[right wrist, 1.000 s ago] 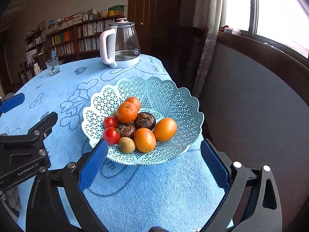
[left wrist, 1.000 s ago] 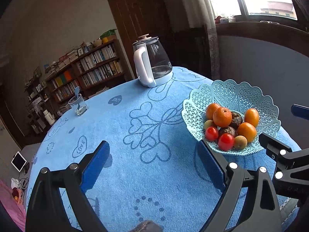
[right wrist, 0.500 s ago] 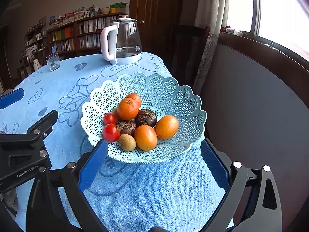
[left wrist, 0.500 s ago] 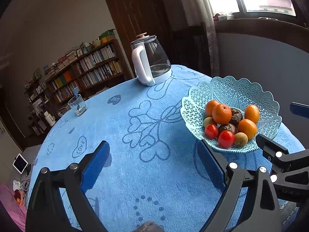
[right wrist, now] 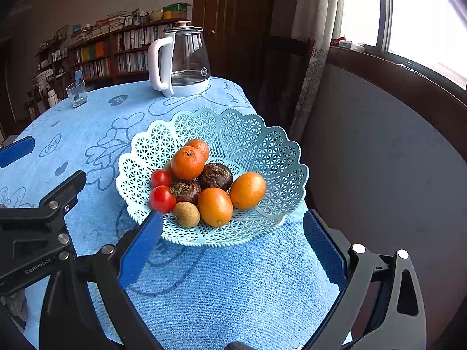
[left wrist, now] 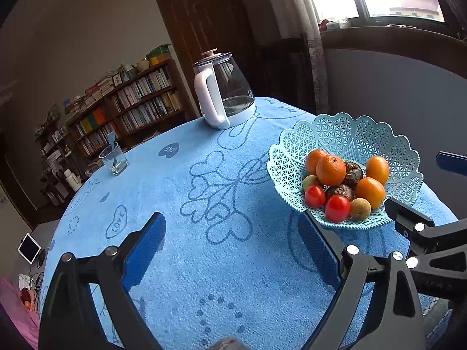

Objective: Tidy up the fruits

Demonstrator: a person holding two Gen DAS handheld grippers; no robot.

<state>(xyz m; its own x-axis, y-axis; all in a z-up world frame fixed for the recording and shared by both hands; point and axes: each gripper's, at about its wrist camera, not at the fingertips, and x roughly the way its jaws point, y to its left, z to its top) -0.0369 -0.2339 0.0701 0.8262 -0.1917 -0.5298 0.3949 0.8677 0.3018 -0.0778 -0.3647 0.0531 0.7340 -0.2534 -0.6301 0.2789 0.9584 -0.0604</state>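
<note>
Right wrist view: a pale blue lattice basket [right wrist: 262,157] stands on the blue tablecloth [right wrist: 233,285] near the table's edge on the window side, and all the fruit in sight lies inside it. Contents noted: four orange citrus fruits [right wrist: 187,162], two red tomatoes [right wrist: 162,199], two dark brown fruits [right wrist: 216,176], and a small tan fruit [right wrist: 186,214] at the front; the left wrist view shows a greenish one [left wrist: 311,181] tucked behind a tomato. No fruit is seen loose on the cloth in either view.

Stage, as a judgement: the scene fits two readings equally, fruit gathered into the basket as the task wants, or a mixed pile waiting to be sorted out. The pictures do not settle which, so no next move is prescribed.

Pose: the right gripper [right wrist: 233,245] is held just short of the basket's near rim, aimed at the pile, jaws spread wide and holding nothing. The left gripper [left wrist: 232,245] hovers over bare cloth to the left of the basket, level with its partner, jaws likewise wide and empty. A glass kettle [left wrist: 223,93] and a small tumbler [left wrist: 113,159] stand well apart at the far side
</note>
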